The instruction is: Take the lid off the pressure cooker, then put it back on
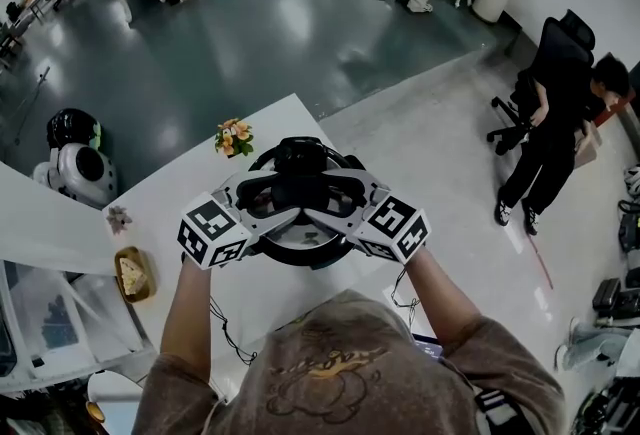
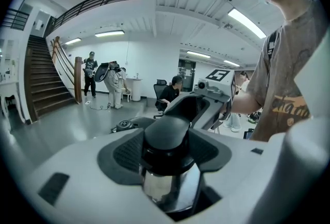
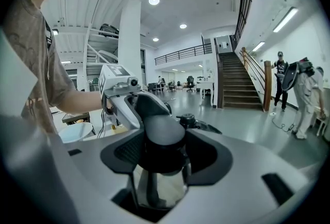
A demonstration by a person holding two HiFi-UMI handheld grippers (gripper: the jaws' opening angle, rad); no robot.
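On table, near its corner, sits cooker, with lid on top as far as head view shows. Can't tell if lid is locked or just resting. L gripper and R gripper come in from opp. sides and meet nose to nose over cooker's near half.

Step, my read: grip is set on lid, so it's either the start of taking it off or the end of seating it back. One moment won't say which. No gap shows btwn lid and cooker rim, so I'd lean to lid not yet lifted. Next move prob. needs both grippers working together: twist lid to free its lock, then lift straight up and level, w/o dragging cooker across table. Risk: uneven pull tilts lid or jams it.

Fingers: L gripper view shows black handle filling the gap, ribbed pads pressed on both sides, shiny steel right below. R gripper view shows the same, handle wedged btwn pads. Both sets of jaws stand fairly wide but are clamped on handle, not loose. Whether it's one handle or two opp. ones, can't tell.
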